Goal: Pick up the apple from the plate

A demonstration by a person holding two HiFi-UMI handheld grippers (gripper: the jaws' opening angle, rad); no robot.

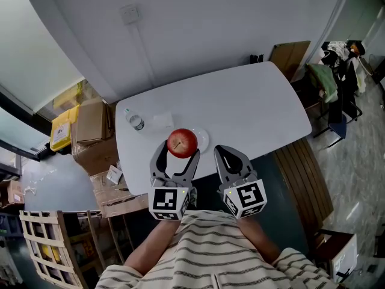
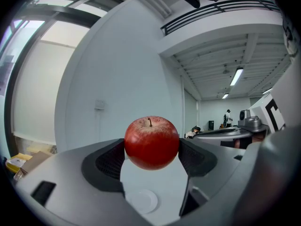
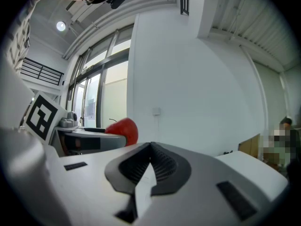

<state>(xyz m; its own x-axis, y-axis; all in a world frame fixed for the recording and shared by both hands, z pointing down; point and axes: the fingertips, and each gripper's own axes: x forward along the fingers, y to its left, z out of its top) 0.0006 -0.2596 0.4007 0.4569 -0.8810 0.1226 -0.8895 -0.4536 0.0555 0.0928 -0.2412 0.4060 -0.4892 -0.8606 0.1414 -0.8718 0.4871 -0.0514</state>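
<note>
two jaws of the left gripper (image 1: 178, 154) pinch the apple (image 2: 151, 142) at its widest sides, so it hangs securely above the plate (image 2: 143, 200); right gripper (image 1: 227, 156) idle, closed on nothing.

No words, numbers or brand names can be read anywhere. The marker cube (image 1: 169, 200) on the left gripper (image 1: 179, 150) and the second cube (image 1: 246, 196) on the right gripper (image 1: 221, 152) bear only black-and-white square patterns. Well left of the left gripper, the yellow box (image 1: 61, 128) has a label too small to read.
</note>
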